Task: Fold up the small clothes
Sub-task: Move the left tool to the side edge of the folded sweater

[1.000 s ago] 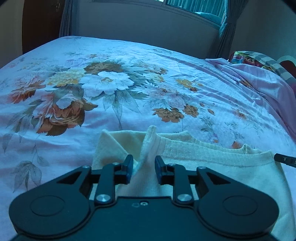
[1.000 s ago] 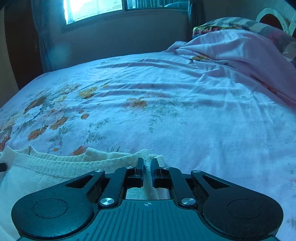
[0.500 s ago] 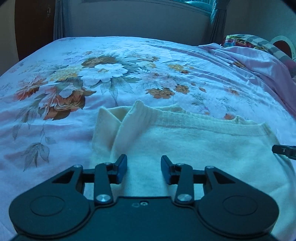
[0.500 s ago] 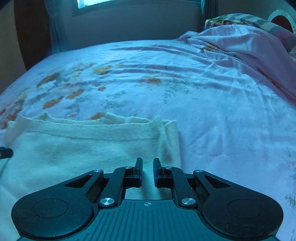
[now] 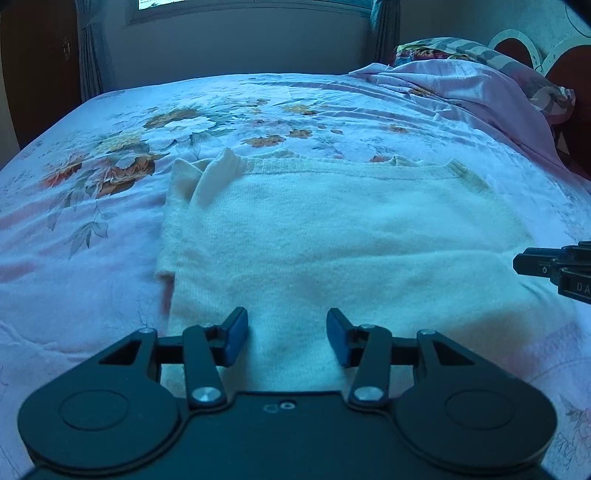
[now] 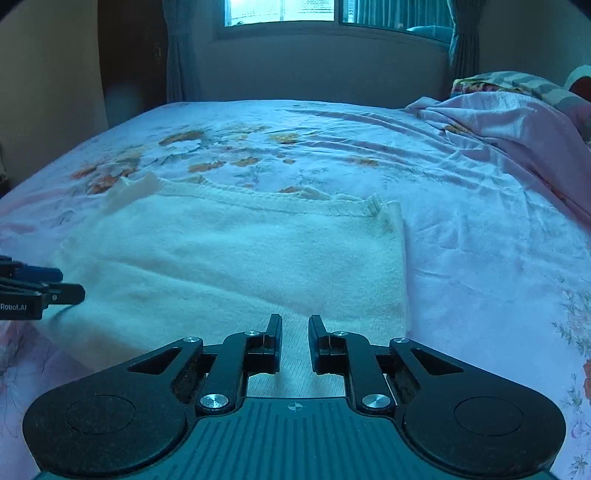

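Left wrist: fuzzy cream knit garment (image 5: 332, 229) lies folded (both tongs (image 5: 287, 341) (image 6: 294, 341) apart, unladen)

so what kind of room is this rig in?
Almost certainly a home bedroom. The cream garment lies on a bed with a floral sheet, a rumpled pink blanket is piled at the right, and a curtained window sits behind the bed.

A wide bed (image 6: 461, 258) fills the room, spread with a pale pink floral sheet (image 5: 110, 155) printed in orange and white blossoms. At the bed's right side lies a rumpled pink blanket (image 6: 509, 122), with a patterned pillow (image 5: 443, 50) just behind it. Beyond the bed's far edge stands a plain wall under a bright window (image 6: 280, 11) flanked by curtains (image 6: 177, 51). A dark wooden door (image 5: 40, 66) stands left of the bed.
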Motion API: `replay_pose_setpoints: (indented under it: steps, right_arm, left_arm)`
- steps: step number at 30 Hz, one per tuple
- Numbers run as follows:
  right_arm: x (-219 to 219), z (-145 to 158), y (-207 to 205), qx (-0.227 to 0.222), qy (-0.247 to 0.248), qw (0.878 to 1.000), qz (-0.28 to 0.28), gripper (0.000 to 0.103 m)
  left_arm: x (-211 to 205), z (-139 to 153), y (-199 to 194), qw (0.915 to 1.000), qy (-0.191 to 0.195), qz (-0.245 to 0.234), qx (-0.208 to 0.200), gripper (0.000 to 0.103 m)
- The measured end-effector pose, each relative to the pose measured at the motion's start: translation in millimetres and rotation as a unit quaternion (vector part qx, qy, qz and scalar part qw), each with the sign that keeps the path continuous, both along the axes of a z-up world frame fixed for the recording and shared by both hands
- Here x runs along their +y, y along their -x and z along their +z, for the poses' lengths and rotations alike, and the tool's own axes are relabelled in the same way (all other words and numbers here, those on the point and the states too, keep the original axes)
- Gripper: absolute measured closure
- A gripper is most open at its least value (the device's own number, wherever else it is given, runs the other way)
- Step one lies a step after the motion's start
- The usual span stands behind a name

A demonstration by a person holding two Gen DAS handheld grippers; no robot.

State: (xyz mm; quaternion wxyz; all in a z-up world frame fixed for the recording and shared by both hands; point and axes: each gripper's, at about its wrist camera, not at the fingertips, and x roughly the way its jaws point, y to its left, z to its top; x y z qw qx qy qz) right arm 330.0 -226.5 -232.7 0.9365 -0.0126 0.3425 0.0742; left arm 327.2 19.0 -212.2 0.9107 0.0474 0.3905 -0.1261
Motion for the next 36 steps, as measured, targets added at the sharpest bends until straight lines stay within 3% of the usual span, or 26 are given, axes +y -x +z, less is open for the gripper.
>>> replay_pose_setpoints:
  steps: [2,4,7,10,12,13,14,16,20,22,24,27,30,36]
  right_arm:
    - [6.5,-18.5,4.3,0.03,0.023,0.999,0.009,0.072]
    - [8.2,-21.9,14.5,0.019,0.038,0.999,0.009,0.071]
    - [12.7,-8.4,21.4,0.008,0.005,1.0,0.004,0.071]
    - [31.1,-3.4,23.0,-0.008,0.009,1.0,0.017,0.071]
    - [43.3,-13.9,19.9,0.018,0.018,0.999,0.027,0.071]
    - [47.8,-22.6,19.8,0.037,0.025,0.999,0.027,0.071]
    - [48.1,-26.5,24.8,0.027,0.025,0.999,0.023,0.071]
    - [44.3,-27.0,29.4,0.03,0.014,0.999,0.018,0.071]
    - [34.5,-16.9,31.7,0.041,-0.015,0.999,0.007,0.071]
    - [29.9,-8.0,34.5,0.024,-0.033,0.999,-0.008,0.071]
    - [26.1,-4.2,35.9,0.014,-0.036,0.999,-0.024,0.07]
    - [20.0,-18.8,30.3,0.048,-0.025,0.998,-0.038,0.07]
    - [9.4,-20.1,31.2,0.054,-0.055,0.996,-0.042,0.07]
    - [8.5,-14.7,37.1,0.054,-0.054,0.996,-0.045,0.069]
  left_arm:
    - [1.7,-5.9,4.7,1.0,0.001,0.006,-0.001,0.058]
    - [-1.6,-0.7,10.7,0.9999,-0.007,0.006,-0.003,0.058]
    - [-8.3,11.3,21.7,0.9996,0.021,-0.014,-0.014,0.058]
    - [-23.9,9.1,22.7,0.9995,0.02,-0.022,-0.012,0.058]
    - [-27.4,-3.4,19.0,0.9993,0.027,-0.015,0.018,0.057]
    - [-27.6,-7.0,21.5,0.9995,0.025,-0.011,0.015,0.057]
    - [-28.3,-9.5,25.7,0.9997,0.018,-0.015,0.008,0.057]
    - [-29.9,-9.6,30.9,0.9997,0.004,-0.025,0.004,0.057]
    - [-20.6,0.1,31.9,0.9993,0.032,-0.004,0.016,0.057]
    - [-18.3,6.0,34.0,0.9993,0.035,0.004,0.008,0.057]
    - [-15.4,9.9,35.4,0.9994,0.033,0.013,-0.005,0.057]
    - [-5.0,-1.0,26.8,0.9987,0.036,0.03,0.022,0.057]
    - [-4.0,-3.4,28.7,0.9992,0.03,0.019,0.02,0.057]
    - [0.0,4.1,29.2,0.9979,0.046,0.035,0.031,0.057]
